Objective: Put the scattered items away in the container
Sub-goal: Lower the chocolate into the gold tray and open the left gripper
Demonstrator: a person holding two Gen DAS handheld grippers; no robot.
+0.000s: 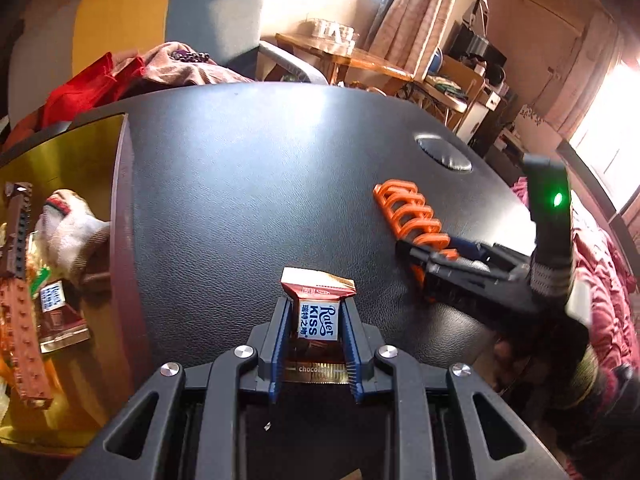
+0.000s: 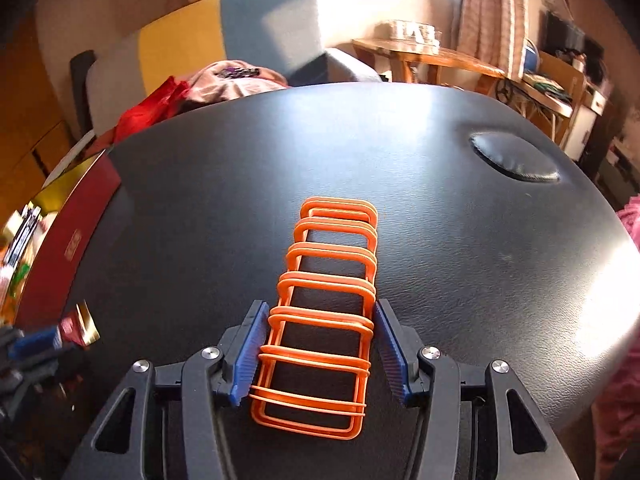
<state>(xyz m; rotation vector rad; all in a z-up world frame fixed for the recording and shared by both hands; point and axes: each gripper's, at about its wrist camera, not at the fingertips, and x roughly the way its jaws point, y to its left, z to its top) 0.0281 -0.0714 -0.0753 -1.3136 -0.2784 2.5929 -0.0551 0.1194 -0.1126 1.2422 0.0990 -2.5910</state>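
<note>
Two grippers work over a black, leather-grained tabletop (image 2: 440, 152) with a padded oval dimple (image 1: 444, 154) sunk into it. The left gripper (image 1: 316, 332) has its ribbed blue pads (image 1: 280, 336) pressed against both sides of a small chocolate packet (image 1: 316, 312), a glossy foil wrapper in red-brown and gold with a white and blue label; the packet stands upright between the fingers, close above the tabletop. The right gripper (image 2: 316, 344) straddles an orange plastic rack (image 2: 324, 304), a ladder-like row of thin rounded loops lying along the table. Its blue pads (image 2: 250, 352) sit at the rack's flanks, the left one touching, the right one at the rim or just off it, so a firm clamp cannot be confirmed.

Only the left wrist view shows the inside of the container (image 1: 80, 152), a box with a shiny gold lining at the table's left edge. In it lie a brown studded brick strip (image 1: 20, 292), a white knitted sock (image 1: 68, 232) and a second foil chocolate packet (image 1: 60, 312). That view also shows the right gripper from outside (image 1: 404, 224), black-bodied with a green light on its upright part. The right wrist view shows instead the box's dark red outer wall (image 2: 68, 240) and, blurred at lower left, the left gripper (image 2: 36, 348) with its packet (image 2: 80, 324).
</note>
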